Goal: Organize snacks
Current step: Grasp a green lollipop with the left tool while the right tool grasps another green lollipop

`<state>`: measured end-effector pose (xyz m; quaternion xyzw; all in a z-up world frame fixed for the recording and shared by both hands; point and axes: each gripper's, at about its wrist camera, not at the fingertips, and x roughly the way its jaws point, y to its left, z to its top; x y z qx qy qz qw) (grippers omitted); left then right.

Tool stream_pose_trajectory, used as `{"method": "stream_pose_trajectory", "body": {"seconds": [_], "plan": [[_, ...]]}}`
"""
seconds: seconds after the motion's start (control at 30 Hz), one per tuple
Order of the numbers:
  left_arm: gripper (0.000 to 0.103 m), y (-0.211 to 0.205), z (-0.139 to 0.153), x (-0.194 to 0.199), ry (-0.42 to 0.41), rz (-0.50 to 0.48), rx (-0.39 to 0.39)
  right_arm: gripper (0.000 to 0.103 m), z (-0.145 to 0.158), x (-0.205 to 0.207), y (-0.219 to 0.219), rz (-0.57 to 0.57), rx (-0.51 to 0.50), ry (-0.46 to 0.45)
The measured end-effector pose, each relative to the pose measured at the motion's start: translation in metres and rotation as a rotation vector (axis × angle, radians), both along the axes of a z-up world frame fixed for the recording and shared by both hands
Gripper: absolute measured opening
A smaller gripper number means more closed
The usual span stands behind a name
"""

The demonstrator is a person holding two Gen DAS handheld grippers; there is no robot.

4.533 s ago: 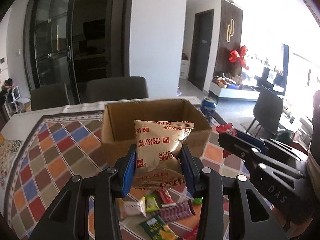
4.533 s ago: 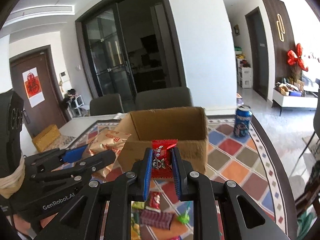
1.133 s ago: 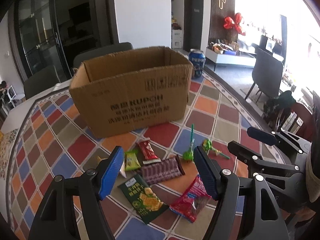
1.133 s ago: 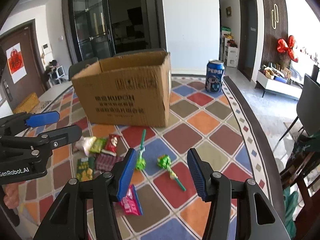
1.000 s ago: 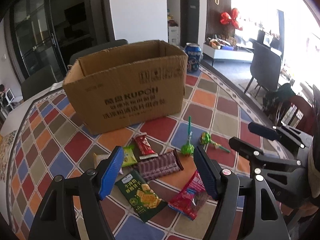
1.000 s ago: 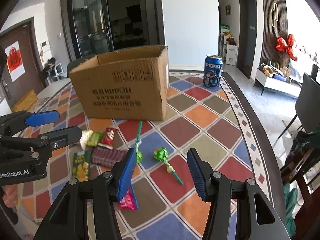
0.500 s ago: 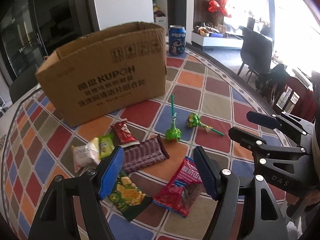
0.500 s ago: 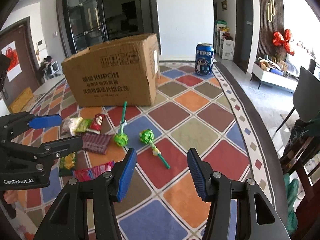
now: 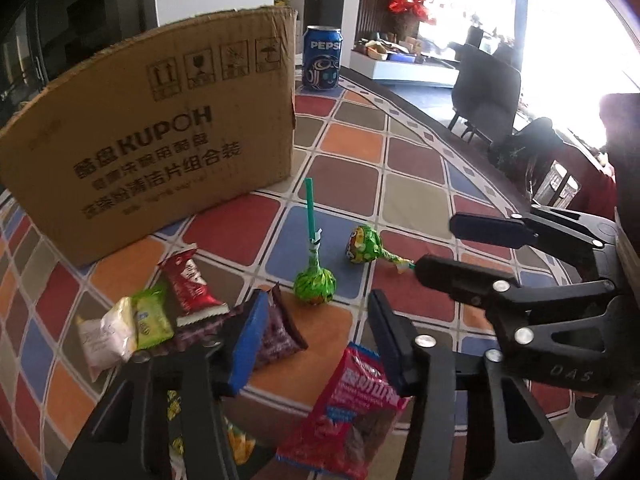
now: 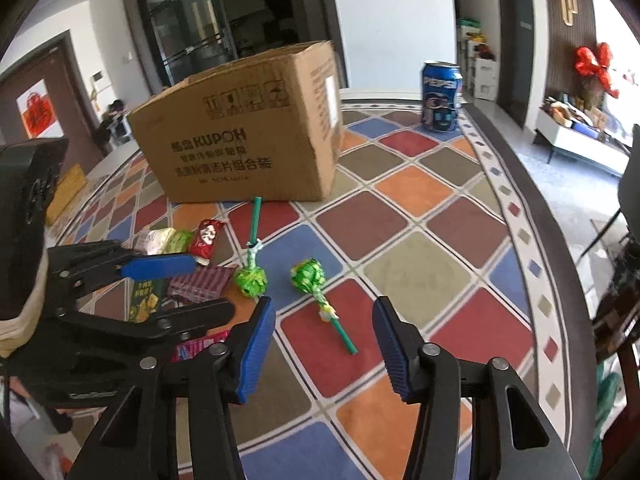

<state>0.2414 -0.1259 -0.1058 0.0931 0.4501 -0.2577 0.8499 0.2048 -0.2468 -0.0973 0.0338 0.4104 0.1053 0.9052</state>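
A brown cardboard box (image 9: 152,136) (image 10: 248,136) stands on the checkered tablecloth. Loose snacks lie in front of it: two green lollipops (image 9: 314,280) (image 9: 364,244) (image 10: 250,278) (image 10: 310,276), a red packet (image 9: 188,280), a dark purple bar (image 9: 276,332), a pink-red bag (image 9: 352,412), a small green packet (image 9: 152,316) and a white one (image 9: 104,336). My left gripper (image 9: 316,340) is open and empty, low over the purple bar and the pink-red bag. My right gripper (image 10: 322,344) is open and empty, just in front of the nearer lollipop's stick.
A blue Pepsi can (image 9: 321,58) (image 10: 441,96) stands behind the box on the right. The round table's dark edge (image 10: 560,280) curves along the right side. Dark chairs (image 9: 484,84) stand beyond it. A green biscuit packet (image 10: 144,300) lies by the left gripper.
Both grippers let go of the packets they held over the box 4.5 s ago. Over the last second both came down and closer to the loose snacks, jaws open.
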Motion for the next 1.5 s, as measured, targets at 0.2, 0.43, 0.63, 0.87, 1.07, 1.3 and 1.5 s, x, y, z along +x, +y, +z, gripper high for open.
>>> {"method": "stream_pose_trajectory", "body": {"seconds": [0.2,0.43,0.63,0.87,1.07,1.3,1.5], "plan": [[0.035,-0.006,-0.009,0.012,0.019,-0.028,-0.002,0.039,-0.012,0.020,0.004,0.058,0.015,0.051],[0.029,-0.010,-0.017,0.020,0.016,-0.041,0.031,0.036,-0.020,0.036,0.010,0.085,0.004,0.073],[0.028,-0.008,-0.023,0.028,0.044,-0.026,0.020,0.033,-0.024,0.043,0.010,0.091,0.011,0.091],[0.025,-0.001,-0.022,0.034,0.065,0.001,-0.006,0.027,-0.029,0.053,0.014,0.101,0.022,0.109],[0.025,0.005,-0.012,0.031,0.056,0.022,-0.017,0.026,-0.031,0.057,0.017,0.103,0.018,0.103],[0.025,0.014,-0.004,0.025,0.039,0.067,-0.020,0.025,-0.028,0.053,0.017,0.086,0.041,0.097],[0.025,0.021,0.008,0.017,0.018,0.109,-0.029,0.025,-0.015,0.044,0.016,0.056,0.065,0.055]]}}
